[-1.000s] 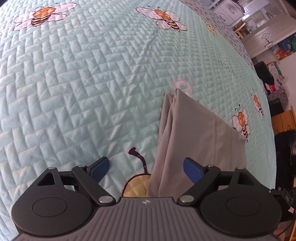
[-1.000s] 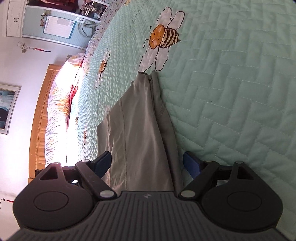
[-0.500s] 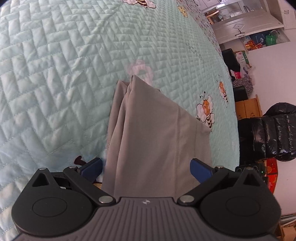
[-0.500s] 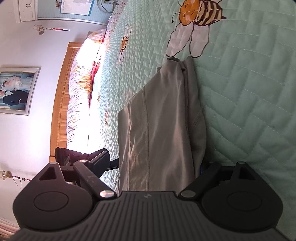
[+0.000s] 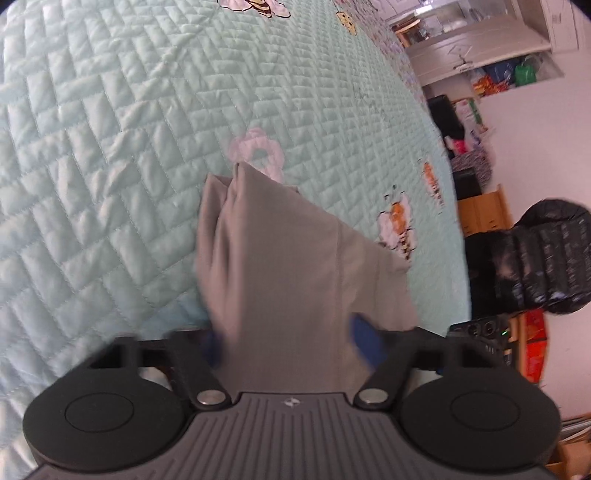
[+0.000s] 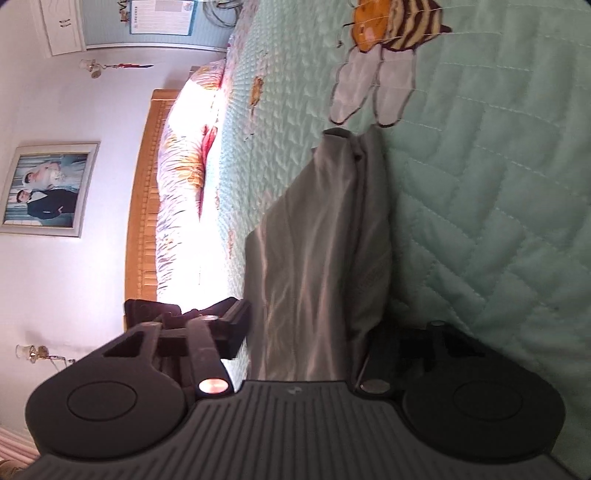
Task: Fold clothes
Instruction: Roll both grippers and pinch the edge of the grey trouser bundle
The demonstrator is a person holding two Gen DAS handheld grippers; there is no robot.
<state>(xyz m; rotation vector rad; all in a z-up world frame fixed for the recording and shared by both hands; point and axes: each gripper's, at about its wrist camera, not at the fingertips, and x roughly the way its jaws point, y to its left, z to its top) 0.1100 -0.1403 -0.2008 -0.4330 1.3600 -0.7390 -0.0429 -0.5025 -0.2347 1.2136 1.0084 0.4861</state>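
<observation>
Grey garment (image 5: pixel 295 266) laid on mint quilted bedspread (image 5: pixel 110 147), stretching toward 12 o'clock between both tools, left gripper (image 5: pixel 290 339) seen blurred, fingers spread wide astride the cloth, right gripper (image 6: pixel 306 332) apparently wide too, grip not discernible, bee print (image 6: pixel 388 33) at 1 o'clock.

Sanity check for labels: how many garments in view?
1: grey garment on the quilt, lying between the fingers of the left gripper and right gripper. Others may be out of frame.

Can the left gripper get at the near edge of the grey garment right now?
Probably yes: the grey garment already lies between the left gripper fingers, which stand apart, with nothing in the way. Blur hides whether they touch it.
</observation>
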